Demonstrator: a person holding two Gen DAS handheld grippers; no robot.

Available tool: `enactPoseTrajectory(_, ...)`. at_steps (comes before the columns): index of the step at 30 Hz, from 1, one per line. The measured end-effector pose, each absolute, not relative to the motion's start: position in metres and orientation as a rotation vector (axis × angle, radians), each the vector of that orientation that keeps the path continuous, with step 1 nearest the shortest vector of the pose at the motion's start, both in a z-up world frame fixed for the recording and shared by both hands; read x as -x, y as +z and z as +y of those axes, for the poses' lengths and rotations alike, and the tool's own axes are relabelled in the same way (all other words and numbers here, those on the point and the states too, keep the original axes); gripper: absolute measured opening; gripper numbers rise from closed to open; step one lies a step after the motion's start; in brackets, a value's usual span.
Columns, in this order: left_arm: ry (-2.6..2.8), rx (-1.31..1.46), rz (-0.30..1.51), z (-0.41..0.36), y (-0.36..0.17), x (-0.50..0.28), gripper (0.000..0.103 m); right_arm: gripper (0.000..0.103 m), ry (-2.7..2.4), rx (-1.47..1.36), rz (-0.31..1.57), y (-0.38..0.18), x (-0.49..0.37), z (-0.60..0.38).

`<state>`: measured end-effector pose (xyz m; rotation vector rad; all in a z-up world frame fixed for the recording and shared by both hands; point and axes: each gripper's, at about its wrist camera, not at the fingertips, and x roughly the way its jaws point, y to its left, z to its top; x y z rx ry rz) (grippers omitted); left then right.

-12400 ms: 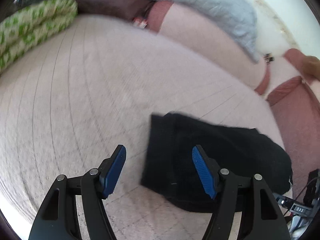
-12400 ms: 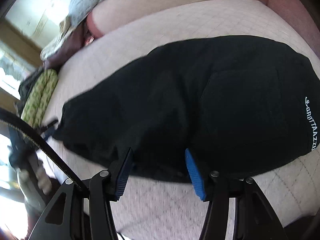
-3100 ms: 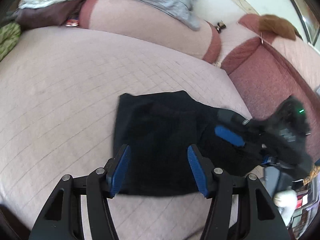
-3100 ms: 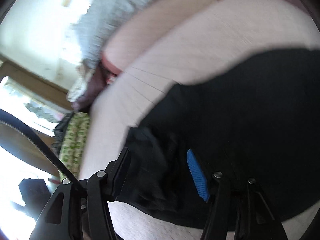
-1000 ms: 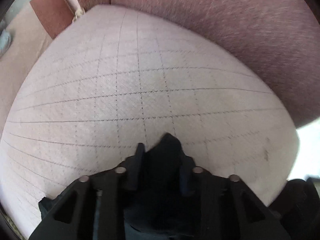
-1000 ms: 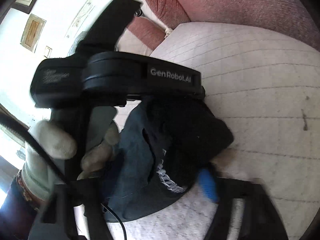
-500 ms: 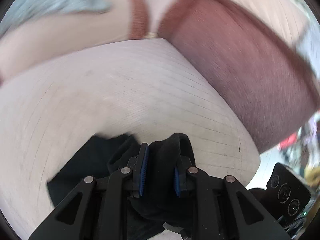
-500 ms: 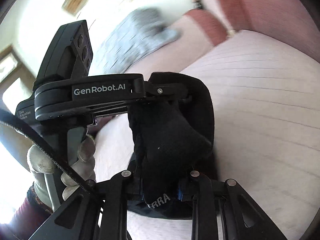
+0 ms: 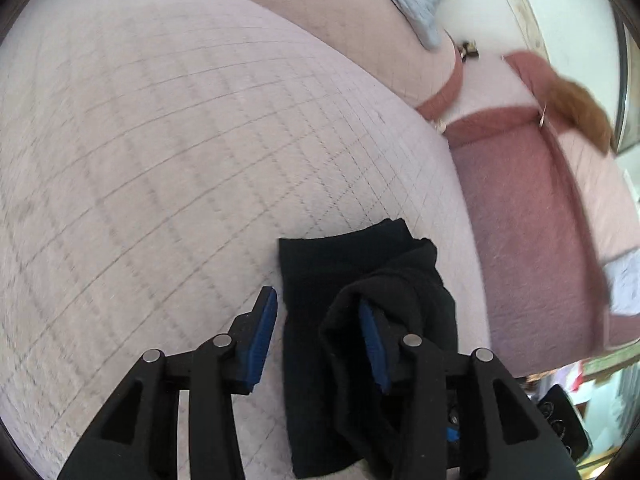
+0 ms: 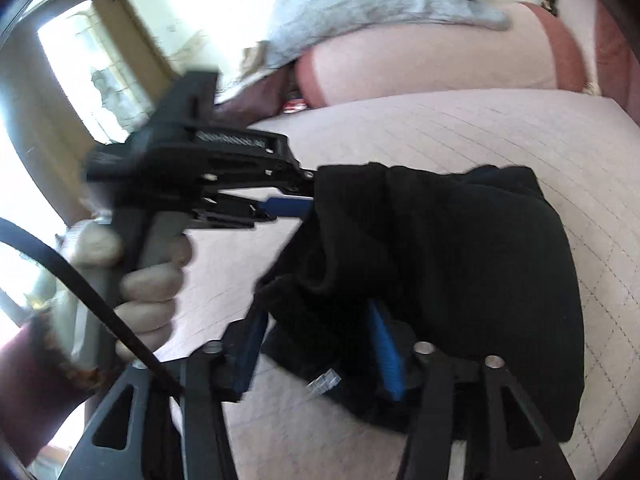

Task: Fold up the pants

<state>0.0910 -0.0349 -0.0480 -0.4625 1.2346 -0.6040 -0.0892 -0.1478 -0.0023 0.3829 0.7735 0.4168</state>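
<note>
The black pants (image 9: 352,276) lie folded in a small bundle on the pink quilted sofa seat (image 9: 160,152), near its right front corner. My left gripper (image 9: 318,330) is open, its blue pads apart, with a fold of the fabric draped over the right pad. In the right wrist view the pants (image 10: 460,272) fill the middle. My right gripper (image 10: 318,346) is open too, a loose fold of fabric lying between its fingers. The left gripper (image 10: 288,204) shows there, held by a hand, touching the bundle's far left edge.
The dark pink armrest (image 9: 532,240) rises right of the bundle. The sofa back (image 9: 340,28) carries a grey cloth (image 10: 360,4). A brown item (image 9: 580,108) lies on the armrest's top. A window (image 10: 80,64) is at the left.
Both grippers were shut on the lifted pants half a second ago. Now both have opened and the bundle rests on the seat.
</note>
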Motion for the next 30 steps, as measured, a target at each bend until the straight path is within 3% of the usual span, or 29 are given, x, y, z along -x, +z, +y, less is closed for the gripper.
enactPoseTrajectory(8,-0.565,0.576,1.162,0.009,-0.020,-0.080,0.045,0.069,0.439,-0.583,0.688,0.018,0.102,-0.195)
enactPoseTrajectory(10,-0.640,0.580,1.123,-0.006,0.003,-0.068,0.045,0.069,0.362,-0.643,0.668,0.014,0.102,-0.220)
enactPoseTrajectory(14,-0.733,0.458,1.078,-0.063,0.029,-0.048,0.056,0.070,0.249,-0.768,0.667,0.000,0.099,-0.259)
enactPoseTrajectory(20,-0.624,0.292,1.140,-0.102,-0.012,-0.049,0.056,0.070,0.160,-0.824,0.673,-0.010,0.098,-0.278)
enactPoseTrajectory(26,-0.487,0.176,1.146,-0.078,-0.042,-0.038,0.054,0.073,0.142,-0.849,0.675,-0.014,0.099,-0.291)
enactPoseTrajectory(30,-0.491,0.258,1.190,-0.058,-0.062,-0.031,0.058,0.073,0.141,-0.834,0.699,-0.017,0.096,-0.289)
